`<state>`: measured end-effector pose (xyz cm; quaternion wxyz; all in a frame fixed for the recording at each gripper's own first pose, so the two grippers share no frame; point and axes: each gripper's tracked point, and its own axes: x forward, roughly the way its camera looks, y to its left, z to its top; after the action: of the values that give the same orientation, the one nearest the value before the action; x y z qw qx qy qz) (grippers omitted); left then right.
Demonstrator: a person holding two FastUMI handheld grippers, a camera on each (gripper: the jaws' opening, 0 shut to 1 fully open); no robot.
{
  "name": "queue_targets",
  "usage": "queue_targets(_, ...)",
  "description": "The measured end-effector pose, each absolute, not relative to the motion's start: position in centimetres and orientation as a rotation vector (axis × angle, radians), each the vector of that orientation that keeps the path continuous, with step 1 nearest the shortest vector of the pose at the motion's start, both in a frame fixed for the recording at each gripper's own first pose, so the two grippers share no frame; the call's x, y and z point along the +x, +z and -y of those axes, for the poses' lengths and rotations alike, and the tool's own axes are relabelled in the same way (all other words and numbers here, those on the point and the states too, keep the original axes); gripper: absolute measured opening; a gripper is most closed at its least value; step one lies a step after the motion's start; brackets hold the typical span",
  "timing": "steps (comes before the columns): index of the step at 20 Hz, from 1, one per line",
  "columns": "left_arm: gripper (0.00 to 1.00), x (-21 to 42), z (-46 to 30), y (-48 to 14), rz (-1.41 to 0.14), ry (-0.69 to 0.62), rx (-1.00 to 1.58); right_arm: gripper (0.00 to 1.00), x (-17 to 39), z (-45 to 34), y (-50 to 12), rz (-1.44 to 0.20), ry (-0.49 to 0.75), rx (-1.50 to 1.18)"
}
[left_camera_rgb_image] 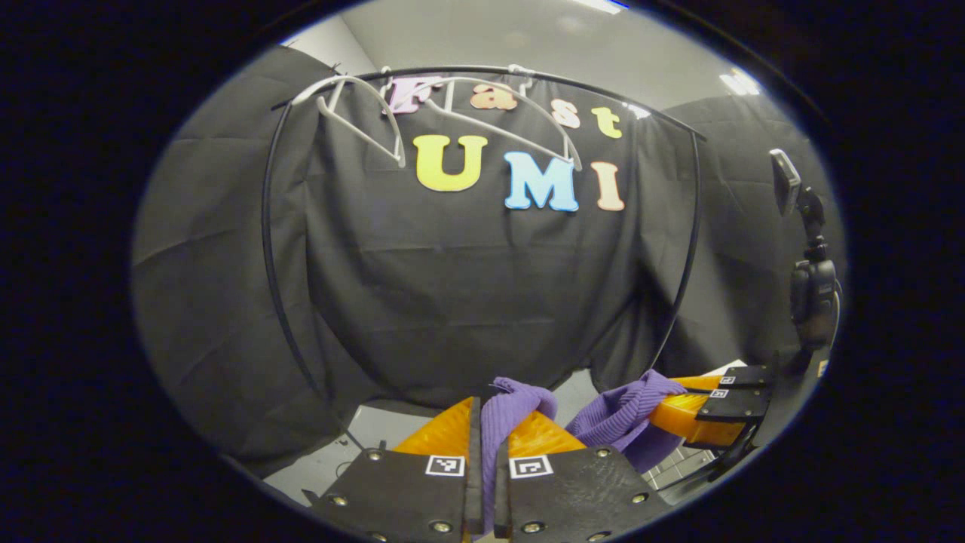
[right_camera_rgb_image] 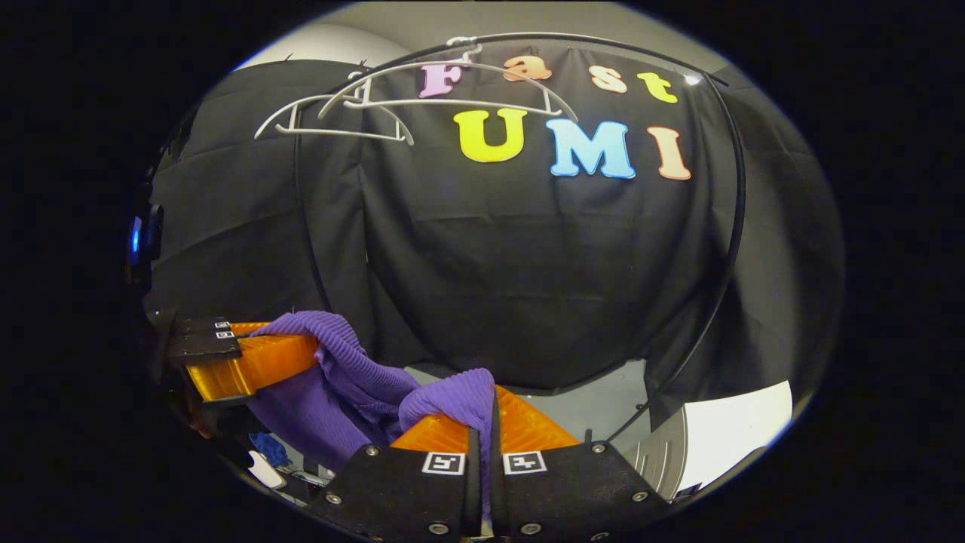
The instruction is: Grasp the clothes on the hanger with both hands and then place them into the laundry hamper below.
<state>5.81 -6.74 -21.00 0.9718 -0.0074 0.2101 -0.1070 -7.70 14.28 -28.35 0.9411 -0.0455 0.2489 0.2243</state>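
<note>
Purple ribbed knitwear [left_camera_rgb_image: 503,422] is pinched between the pressed-together jaws of the left gripper [left_camera_rgb_image: 487,437], a fold of it bulging up just past the fingertips. The same garment stretches off to the right of those jaws, where the right gripper [left_camera_rgb_image: 697,411] also clamps it. In the right gripper view, that gripper's jaws are closed on another fold of the cloth, with the left gripper to their left gripping its end, and the fabric sags between the two. Well above and beyond both pairs of jaws, two bare white hangers [left_camera_rgb_image: 362,113] [left_camera_rgb_image: 520,113] hang from a black arched rail [left_camera_rgb_image: 265,226]. Off to the right of the left jaws, a camera on a mount [left_camera_rgb_image: 810,249] stands. A white surface [right_camera_rgb_image: 739,422] lies low to the right of the right jaws.
</note>
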Motion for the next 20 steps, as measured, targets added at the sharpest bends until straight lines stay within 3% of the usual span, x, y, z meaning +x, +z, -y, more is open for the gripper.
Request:
queue_targets(3, 0.11, 5.4, 6.5, -24.5, -0.502, -0.21, 0.004, 0.06, -9.2, -13.9, -31.5, -0.558, 0.454, -0.12)
queue_targets(4, 0.07, 5.3, 6.4, -25.7, -0.524, -0.206, 0.006, 0.08, -9.7, -13.7, -32.3, -0.575, 0.455, -0.132)
queue_targets(13, 0.05, 4.0, 5.8, -34.2, -0.686, -0.198, 0.067, 0.16, -12.8, -12.4, -38.8, -0.748, 0.446, -0.215)
queue_targets(15, 0.09, 3.8, 5.4, -34.9, -0.721, -0.18, 0.067, 0.22, -13.7, -12.3, -39.9, -0.775, 0.441, -0.222)
queue_targets(16, 0.11, 3.0, 4.8, -35.3, -0.724, -0.168, 0.061, 0.36, -13.8, -12.1, -39.9, -0.781, 0.443, -0.227)
queue_targets(17, 0.3, 2.4, 4.5, -35.5, -0.722, -0.166, 0.05, 0.42, -13.7, -12.3, -39.8, -0.771, 0.439, -0.229)
queue_targets(18, 0.49, 2.4, 4.3, -35.1, -0.7, -0.163, 0.044, 0.64, -13.6, -12.1, -39.4, -0.76, 0.431, -0.236)
queue_targets(19, 0.49, 2.5, 4.1, -34.4, -0.677, -0.163, 0.047, 0.73, -13.7, -12.2, -39.2, -0.752, 0.424, -0.24)
queue_targets(20, 0.64, 2.7, 4.1, -33.3, -0.652, -0.165, 0.056, 0.88, -13.8, -12.3, -38.8, -0.744, 0.417, -0.238)
